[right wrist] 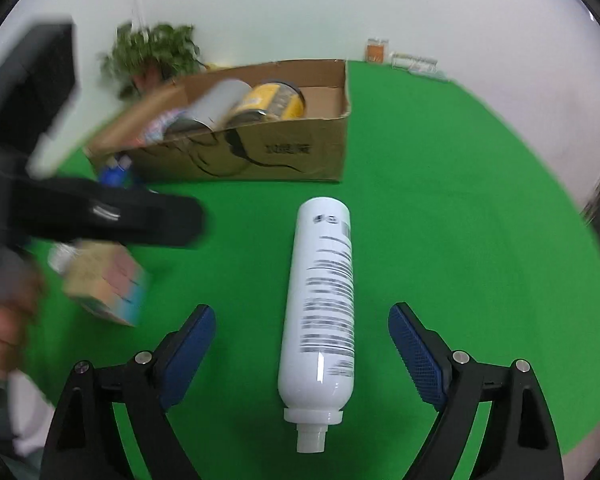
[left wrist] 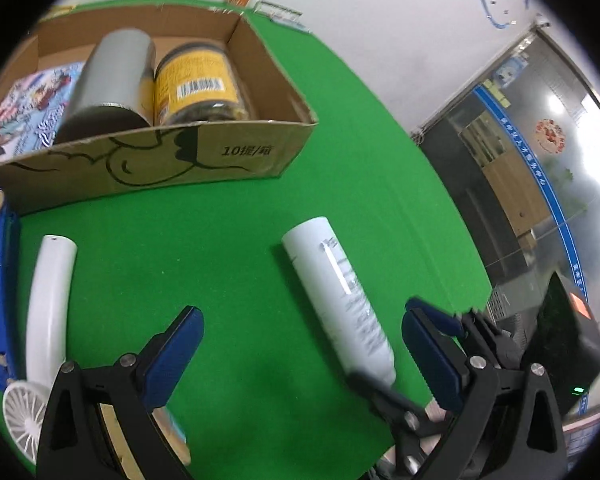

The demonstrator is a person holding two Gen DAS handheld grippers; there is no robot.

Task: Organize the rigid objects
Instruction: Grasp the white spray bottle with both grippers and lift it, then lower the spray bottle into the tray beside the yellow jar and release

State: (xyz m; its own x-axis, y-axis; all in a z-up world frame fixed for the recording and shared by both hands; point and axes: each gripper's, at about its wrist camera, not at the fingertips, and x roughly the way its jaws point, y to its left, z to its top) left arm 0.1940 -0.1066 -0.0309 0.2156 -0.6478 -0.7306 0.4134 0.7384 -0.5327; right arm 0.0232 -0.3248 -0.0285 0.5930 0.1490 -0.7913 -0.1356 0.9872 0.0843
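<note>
Brown cardboard box (left wrist: pixel 236 156) already holds silver tin (left wrist: pixel 112 76), yellow-labelled jar (left wrist: pixel 196 84). White plastic bottle (right wrist: pixel 324 300) lies on green cloth between right gripper (right wrist: pixel 302 344) jaws, spread, untouched. Left gripper (left wrist: pixel 300 340) released; white handheld fan (left wrist: pixel 46 312) also left out

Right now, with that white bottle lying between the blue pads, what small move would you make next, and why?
Probably close the right hand-held gripper on the bottle. Its jaws stand open with the bottle lying flat on the green cloth between the pads, untouched. The box behind already holds a jar and a can, so the bottle likely goes there.
</note>
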